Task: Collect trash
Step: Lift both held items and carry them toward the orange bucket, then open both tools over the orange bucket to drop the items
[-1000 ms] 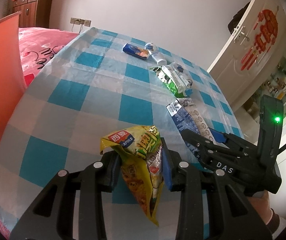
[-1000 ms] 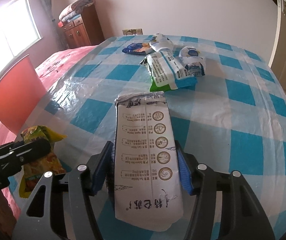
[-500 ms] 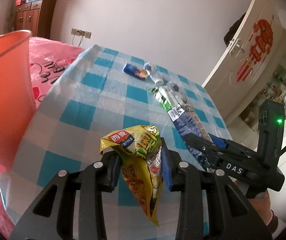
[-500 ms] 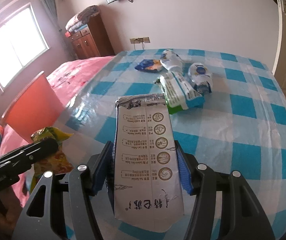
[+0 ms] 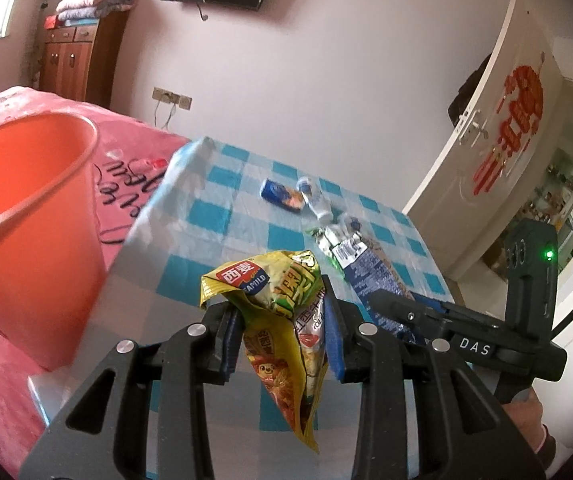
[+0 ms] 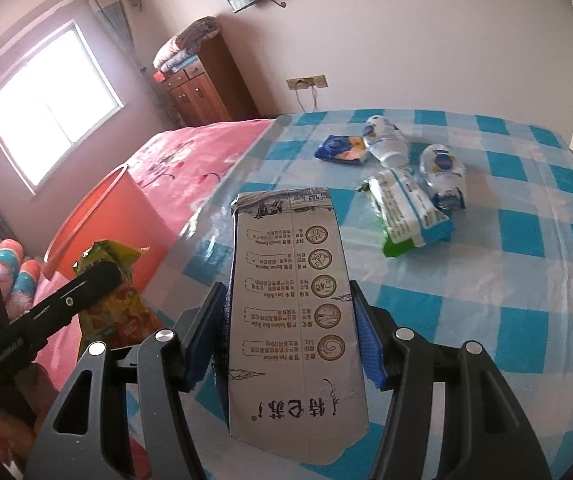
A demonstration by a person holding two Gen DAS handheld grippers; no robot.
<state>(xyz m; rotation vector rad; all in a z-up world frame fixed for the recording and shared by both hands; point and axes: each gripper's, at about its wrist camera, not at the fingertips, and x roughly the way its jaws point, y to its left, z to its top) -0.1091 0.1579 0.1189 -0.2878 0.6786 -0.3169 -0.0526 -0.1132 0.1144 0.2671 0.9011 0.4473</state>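
My left gripper (image 5: 282, 334) is shut on a crumpled yellow snack bag (image 5: 282, 312) and holds it in the air off the table's near-left corner. My right gripper (image 6: 292, 334) is shut on a flattened grey-white milk carton (image 6: 292, 304), held above the table; it also shows in the left wrist view (image 5: 370, 276). An orange bucket (image 5: 26, 216) stands to the left beside the table, also in the right wrist view (image 6: 102, 216). Several wrappers lie on the blue checked table (image 6: 506, 280): a blue packet (image 6: 340, 148), a white-green packet (image 6: 406, 212) and two white-blue pouches (image 6: 442, 168).
A bed with a pink cover (image 6: 190, 152) lies left of the table behind the bucket. A wooden cabinet (image 5: 74, 56) stands by the far wall. A white door (image 5: 482, 152) is at the right.
Both grippers have risen and pulled back from the table with their loads. The orange bucket has come more into view at the left.
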